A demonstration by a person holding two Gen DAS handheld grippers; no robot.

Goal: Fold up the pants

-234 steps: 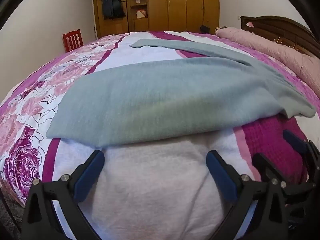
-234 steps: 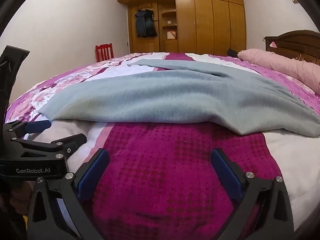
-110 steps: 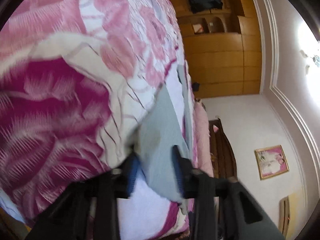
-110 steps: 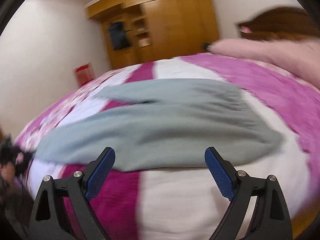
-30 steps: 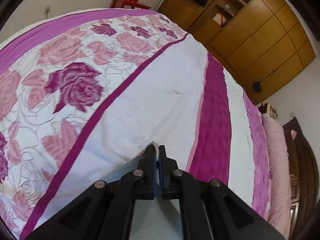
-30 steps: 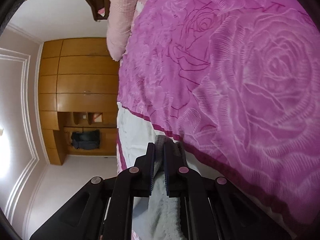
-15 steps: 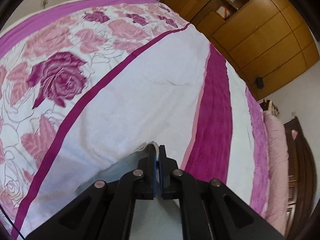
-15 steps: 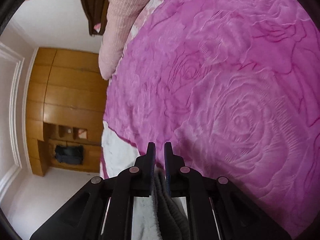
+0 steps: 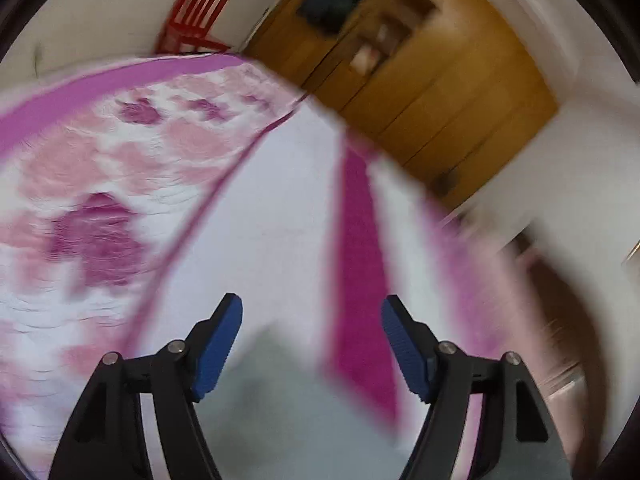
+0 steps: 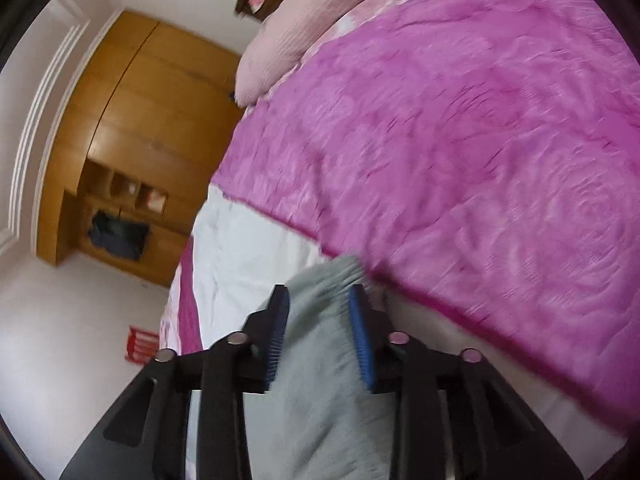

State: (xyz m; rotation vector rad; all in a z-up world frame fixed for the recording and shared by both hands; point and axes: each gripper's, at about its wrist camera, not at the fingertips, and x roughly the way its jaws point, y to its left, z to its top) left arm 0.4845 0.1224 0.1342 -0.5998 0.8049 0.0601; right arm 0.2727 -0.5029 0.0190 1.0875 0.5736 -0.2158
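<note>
Pants (image 9: 304,412) of pale grey-green cloth lie on the bed, on the white and magenta stripes of the bedspread (image 9: 272,208). In the left wrist view the cloth fills the lower middle of the picture, under and between the two blue pads, with its far edge just ahead of them; the picture is blurred, so the folds cannot be made out. The left gripper (image 9: 312,346) has its jaws opening and standing wide apart, and neither pad touches the cloth, which lies below them.

In the right wrist view the camera is rolled, so the bed rises on the right and the room lies on its side. A thick end of the pants (image 10: 320,360) runs up between the pads of the right gripper (image 10: 318,336) and ends in a rounded edge just past the fingertips, at the line where the white stripe meets the bright pink rose-patterned part of the bedspread (image 10: 480,160). These jaws are opening too, narrower than the left ones; the cloth fills the gap, and whether the pads still press on it cannot be told through the blur.

A pale pink pillow (image 10: 288,40) lies at the head of the bed. A wooden wardrobe (image 9: 432,92) stands against the far wall, with a red chair (image 9: 196,16) beside it.
</note>
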